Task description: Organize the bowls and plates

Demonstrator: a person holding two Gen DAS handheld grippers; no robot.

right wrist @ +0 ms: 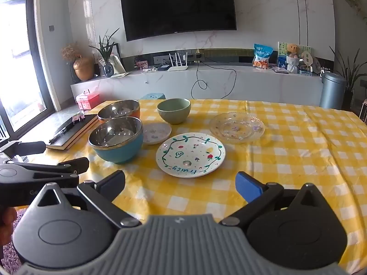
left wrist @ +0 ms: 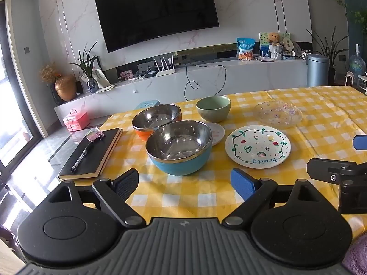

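On the yellow checked tablecloth (left wrist: 206,194) stand a blue steel-lined bowl (left wrist: 180,147) (right wrist: 117,138), an orange steel-lined bowl (left wrist: 156,119) (right wrist: 119,111) behind it, and a green bowl (left wrist: 213,108) (right wrist: 173,110). A small pale saucer (left wrist: 218,134) (right wrist: 157,133) lies beside the blue bowl. The white "Fruity" plate (left wrist: 258,146) (right wrist: 190,154) and a clear glass plate (left wrist: 277,113) (right wrist: 237,127) lie to the right. My left gripper (left wrist: 185,183) hangs open just short of the blue bowl, holding nothing. My right gripper (right wrist: 181,186) is open near the "Fruity" plate, holding nothing.
A black notebook (left wrist: 91,154) (right wrist: 71,131) with a pen lies at the table's left edge. Beyond the table are a TV wall, a low white cabinet (left wrist: 206,78) and a grey bin (left wrist: 317,70). A glass door is at the left.
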